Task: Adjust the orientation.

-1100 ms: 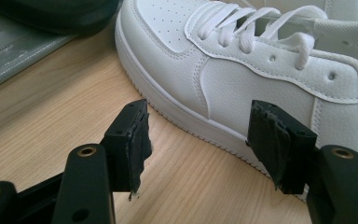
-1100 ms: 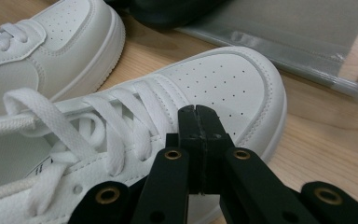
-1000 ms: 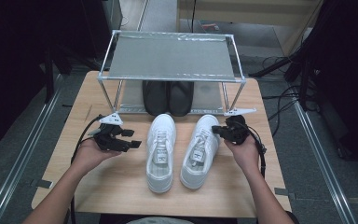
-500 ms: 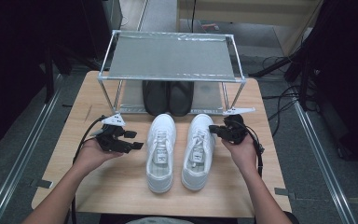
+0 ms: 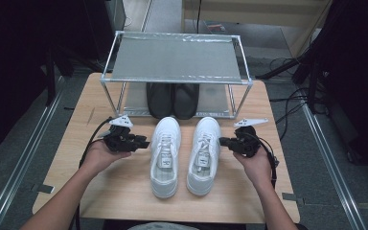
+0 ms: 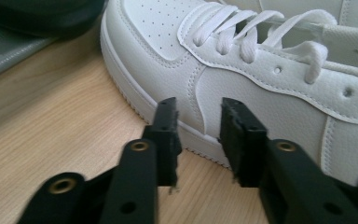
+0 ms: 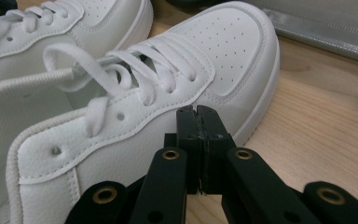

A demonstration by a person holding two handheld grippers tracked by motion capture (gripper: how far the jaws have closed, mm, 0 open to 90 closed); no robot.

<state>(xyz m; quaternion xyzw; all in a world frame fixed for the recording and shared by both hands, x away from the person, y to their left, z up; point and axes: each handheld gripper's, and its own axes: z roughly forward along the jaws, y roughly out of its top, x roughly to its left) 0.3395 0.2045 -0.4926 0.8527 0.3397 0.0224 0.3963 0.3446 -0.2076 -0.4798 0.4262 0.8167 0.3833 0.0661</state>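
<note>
Two white lace-up sneakers stand side by side on the wooden table, toes toward the rack: the left sneaker [image 5: 165,153] and the right sneaker [image 5: 205,153]. My left gripper [image 5: 143,142] lies level just left of the left sneaker [image 6: 261,84]. Its jaws have just been closing. In the left gripper view a narrow gap remains at my left gripper [image 6: 198,135], with nothing in it. My right gripper [image 5: 222,141] points at the right sneaker's outer side [image 7: 177,79]. In the right gripper view my right gripper [image 7: 198,112] is shut and empty, close to the leather.
A metal-framed rack [image 5: 175,57] with a grey shelf stands at the table's far side. A pair of black shoes [image 5: 172,99] sits under it, right behind the sneakers' toes. Bare wood [image 5: 124,191] lies around both hands.
The left gripper's jaws have drawn much closer together. The right gripper has slid slightly toward the near edge beside the right sneaker. The sneakers have not moved.
</note>
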